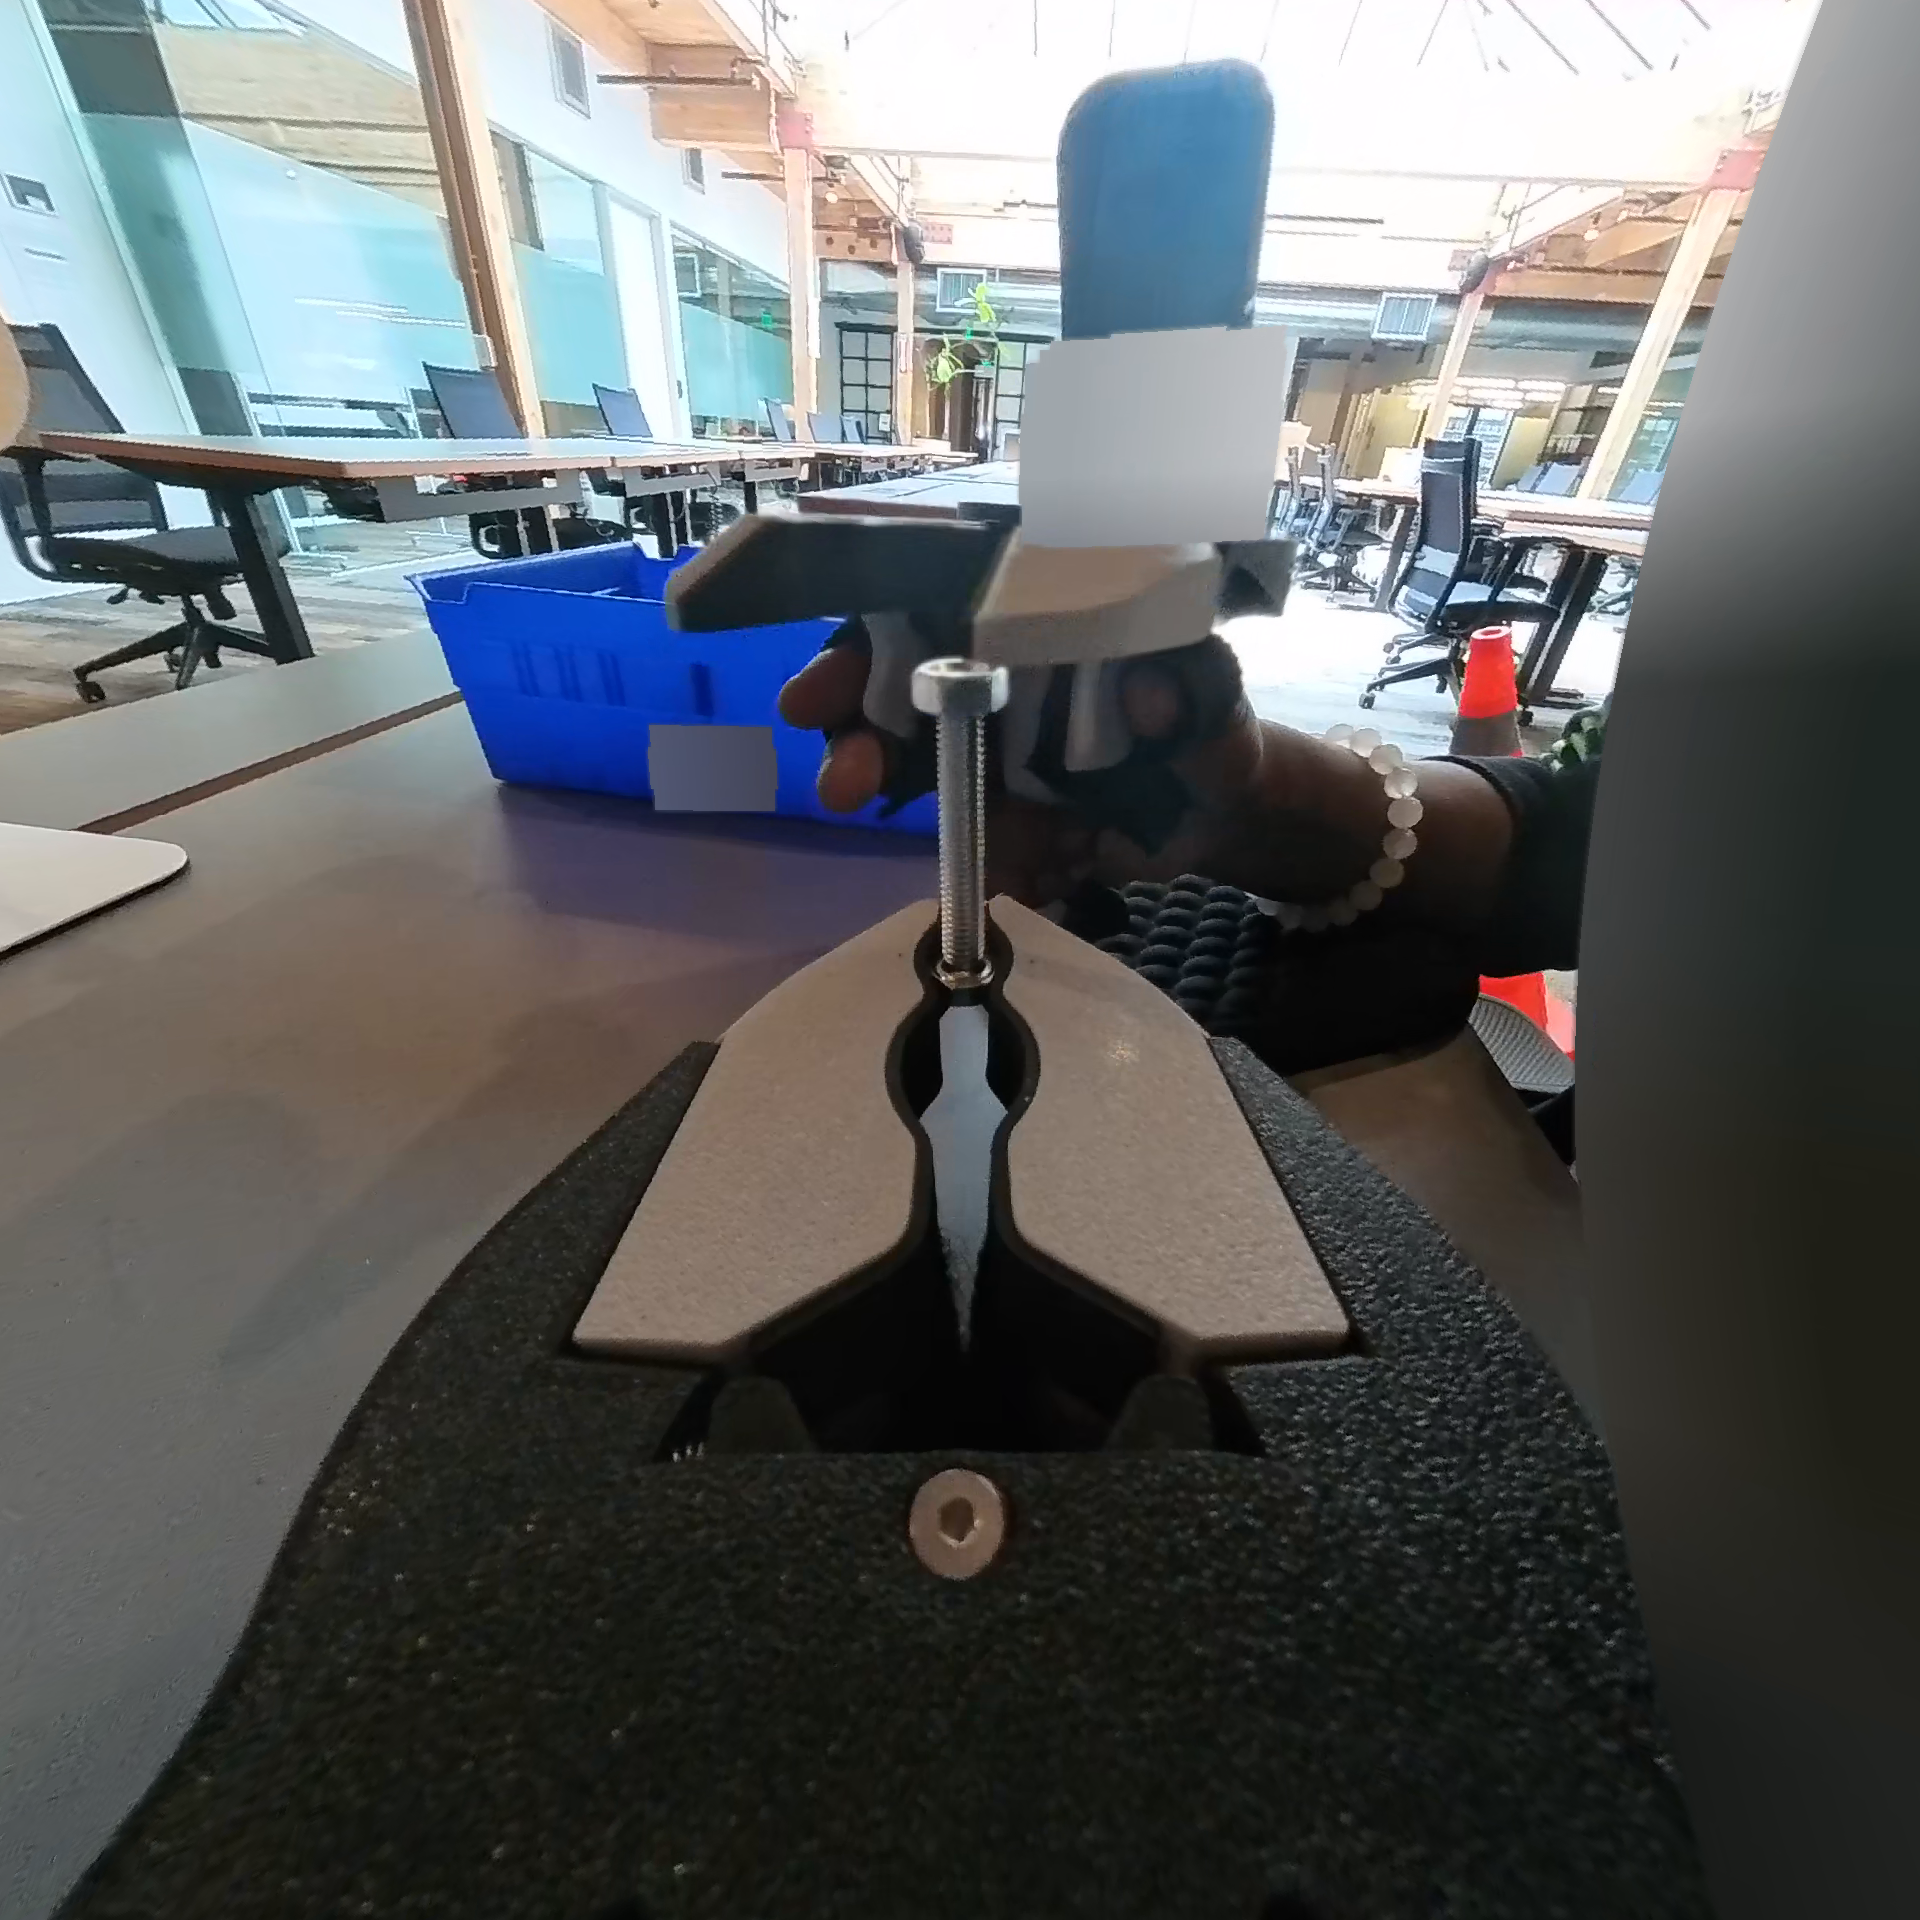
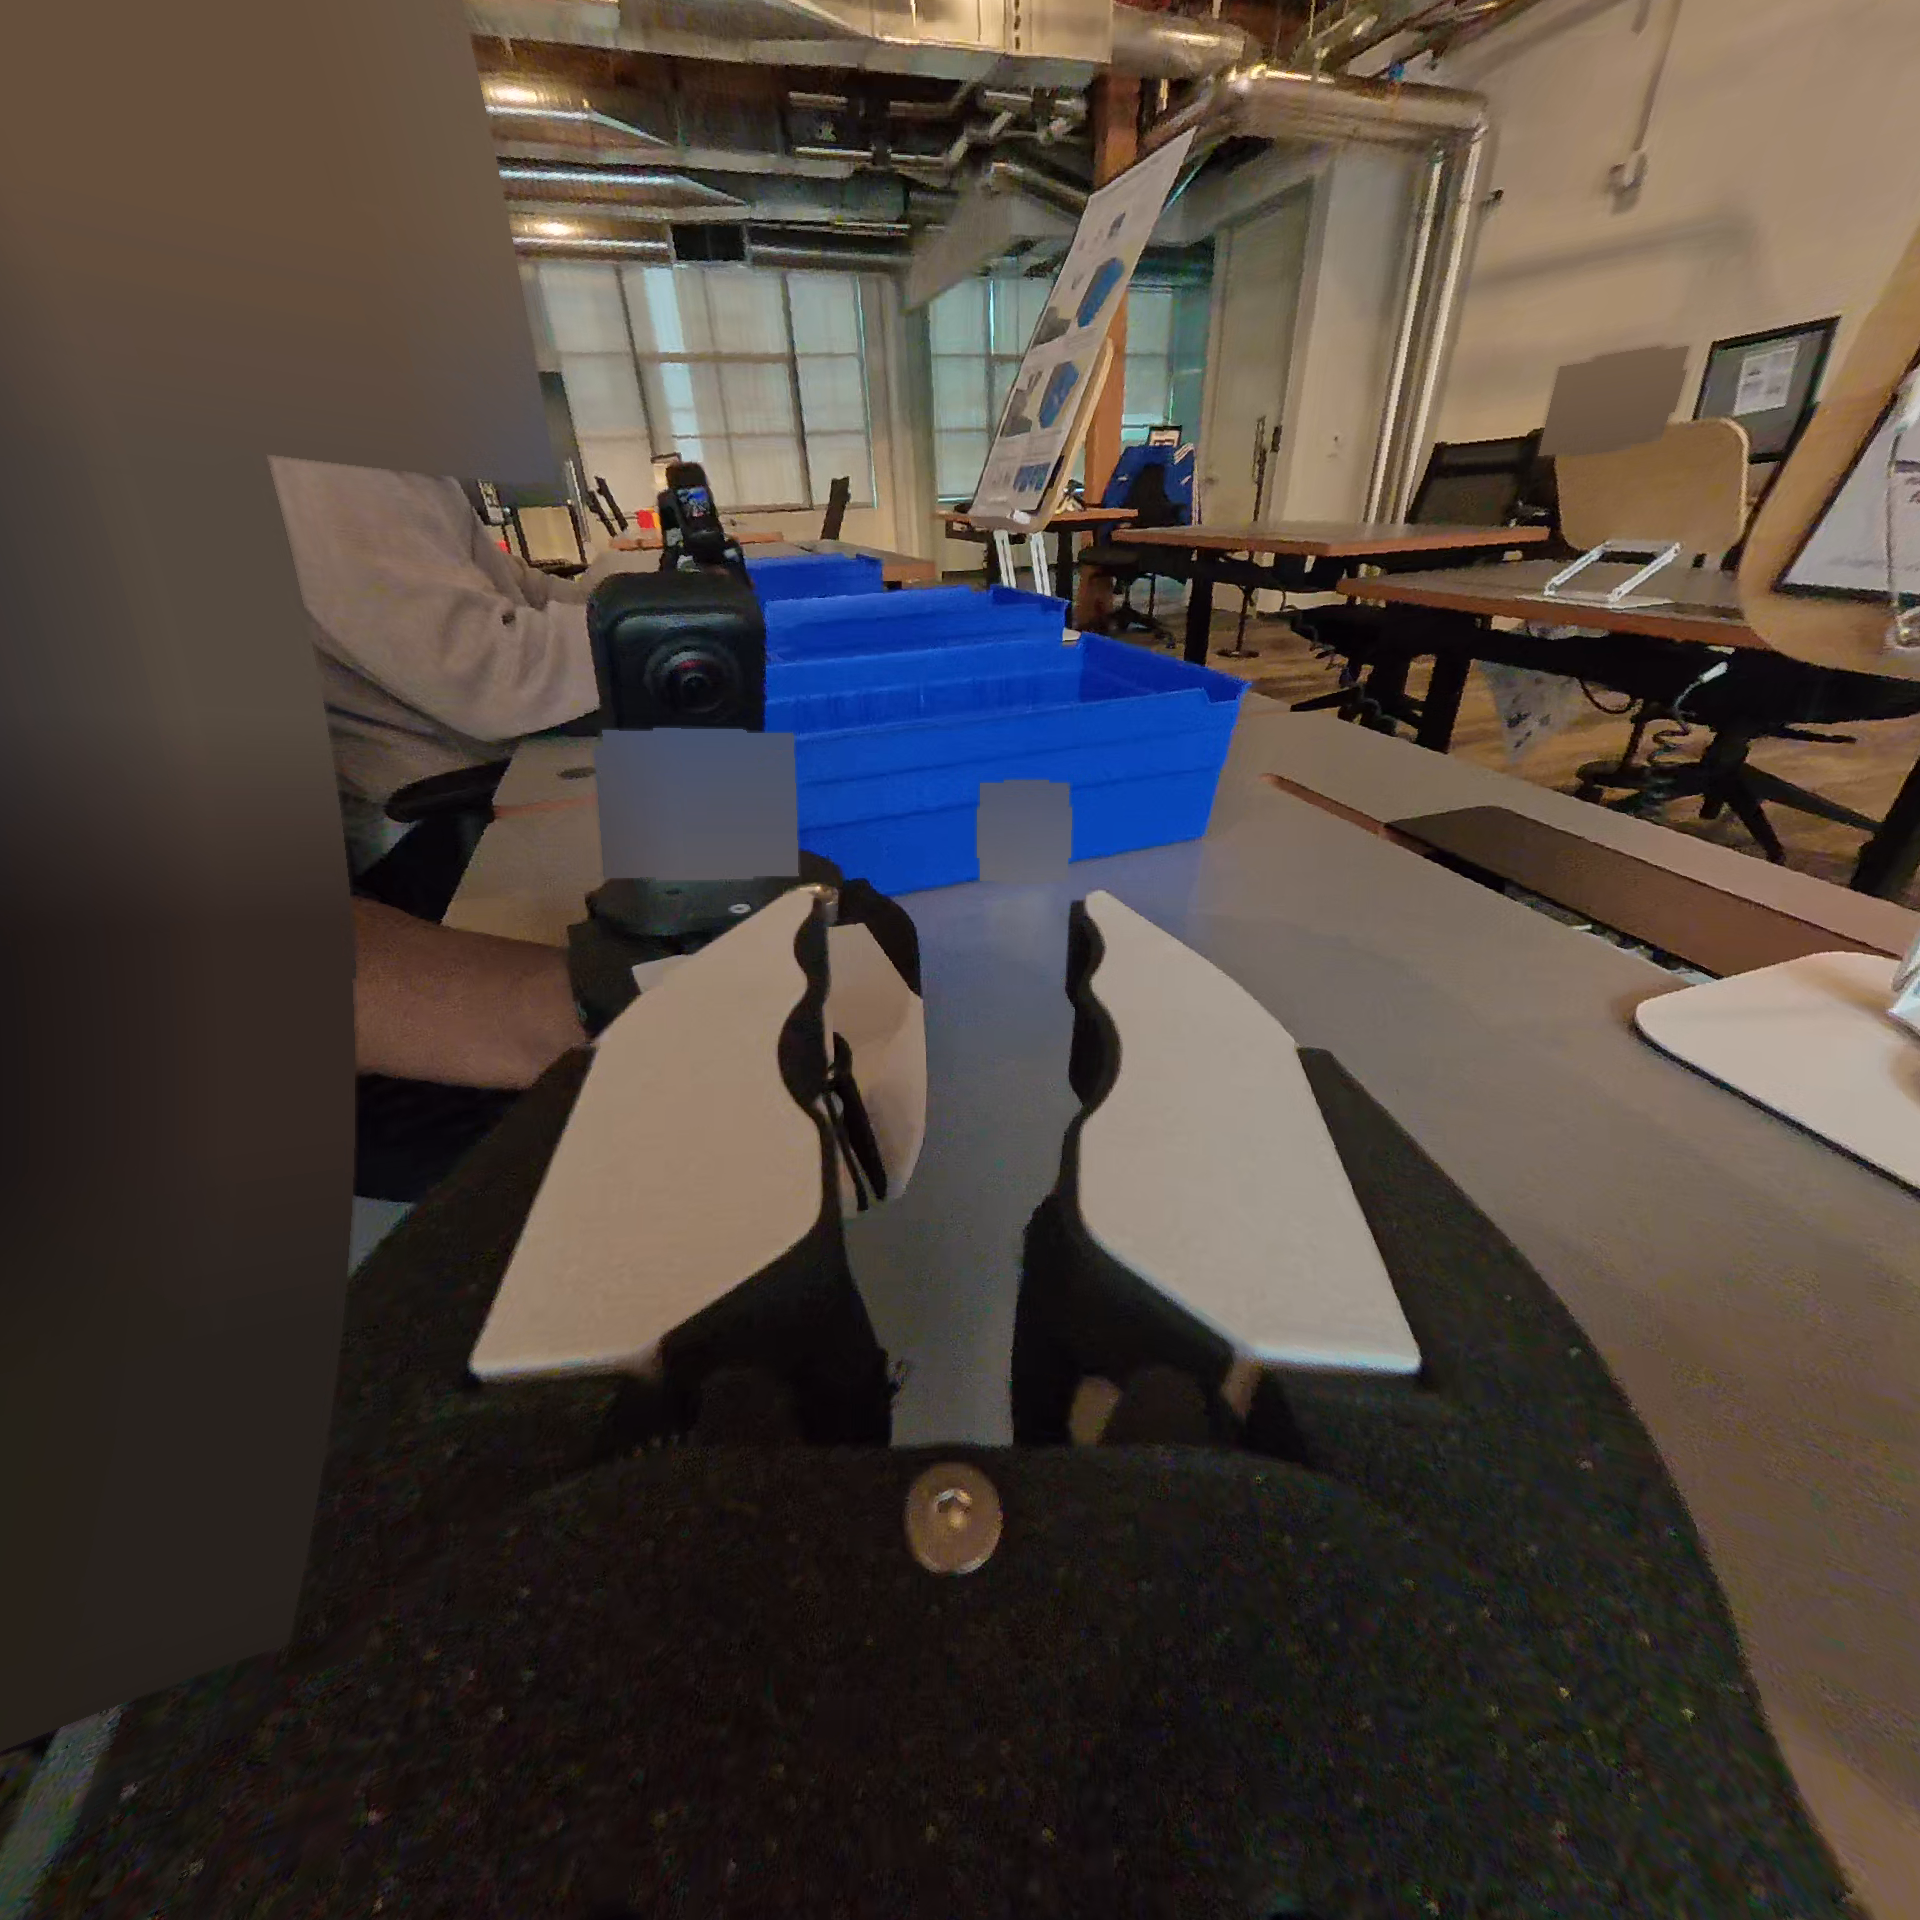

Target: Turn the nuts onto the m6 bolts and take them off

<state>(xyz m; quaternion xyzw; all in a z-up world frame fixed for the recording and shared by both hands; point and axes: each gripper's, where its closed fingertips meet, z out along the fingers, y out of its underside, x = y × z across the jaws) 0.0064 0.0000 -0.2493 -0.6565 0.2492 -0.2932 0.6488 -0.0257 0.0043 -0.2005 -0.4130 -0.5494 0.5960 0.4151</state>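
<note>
In the left wrist view my left gripper (image 1: 961,951) is shut on the lower end of a silver M6 bolt (image 1: 958,821). The bolt stands upright with its head on top. A silver nut (image 1: 962,971) sits on the thread right at my fingertips. My right gripper (image 1: 977,603), held by a hand, hovers just above and behind the bolt head. In the right wrist view my right gripper (image 2: 951,925) is open with nothing between its pads. The bolt head (image 2: 825,894) shows by its left finger (image 2: 707,1091), with the left gripper (image 2: 883,1039) behind that finger.
A blue bin (image 1: 623,665) stands on the dark table (image 1: 312,987) behind the grippers; it also shows in the right wrist view (image 2: 1018,769). A white flat base (image 2: 1787,1039) lies at the table's right. An orange cone (image 1: 1491,675) and office chairs stand beyond. My right fingertips sit around 6 cm from my left ones.
</note>
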